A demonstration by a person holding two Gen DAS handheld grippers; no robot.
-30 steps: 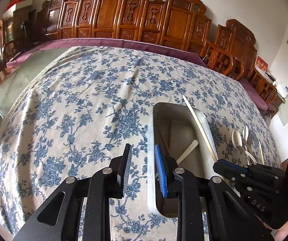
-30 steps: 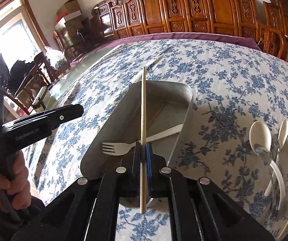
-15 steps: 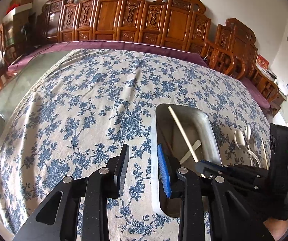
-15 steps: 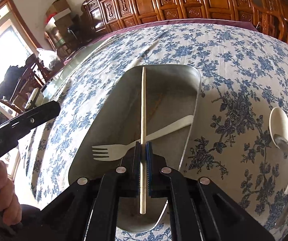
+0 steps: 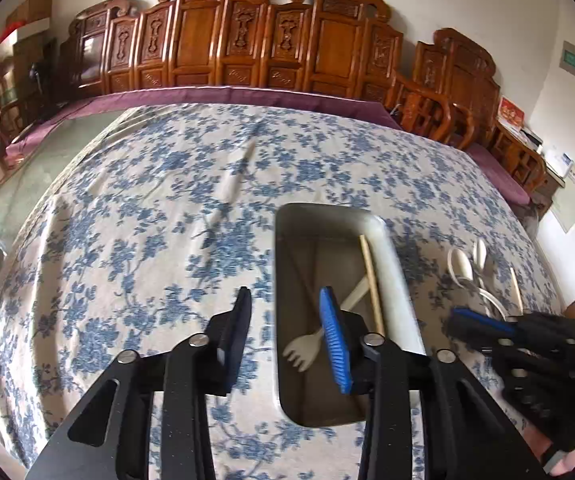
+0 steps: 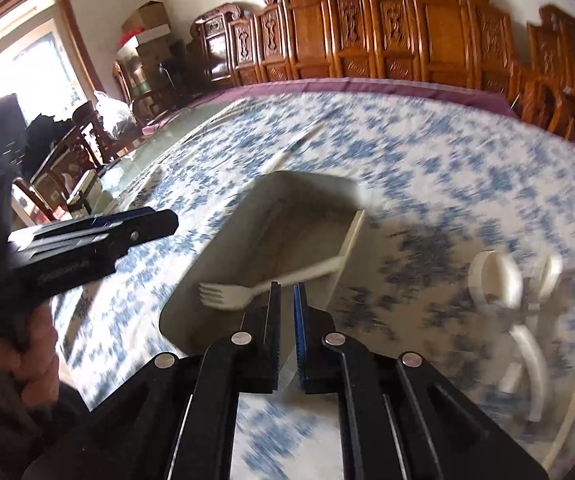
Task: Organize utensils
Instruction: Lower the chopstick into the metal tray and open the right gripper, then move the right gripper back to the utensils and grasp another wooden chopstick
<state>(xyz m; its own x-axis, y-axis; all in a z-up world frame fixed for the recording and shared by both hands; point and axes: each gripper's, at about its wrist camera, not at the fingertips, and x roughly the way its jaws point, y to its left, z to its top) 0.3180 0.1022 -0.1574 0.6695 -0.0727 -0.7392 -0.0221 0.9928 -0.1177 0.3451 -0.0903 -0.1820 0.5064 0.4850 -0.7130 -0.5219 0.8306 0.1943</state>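
Observation:
A metal tray (image 5: 401,280) (image 6: 223,240) lies on the flowered tablecloth. In it are a pale plastic fork (image 5: 303,354) (image 6: 227,296) and a wooden chopstick (image 5: 371,280) (image 6: 351,240), which rests along the tray's right wall. My left gripper (image 5: 285,294) hangs over the tray's left wall, one finger on each side. Its jaws are opening and press on nothing. My right gripper (image 6: 286,292) hovers at the tray's near end, shut to a slit with nothing in it. It also shows in the left wrist view (image 5: 483,324).
White spoons (image 5: 463,264) (image 6: 495,276) and another chopstick (image 5: 516,290) lie on the cloth to the right of the tray. Carved wooden chairs (image 5: 247,44) line the far edge of the table. A hand (image 6: 35,360) holds the left gripper (image 6: 87,240).
The chopstick has left my right gripper and now lies in the tray by its right wall. The right gripper pulled back from the tray. My left jaws stand wider.

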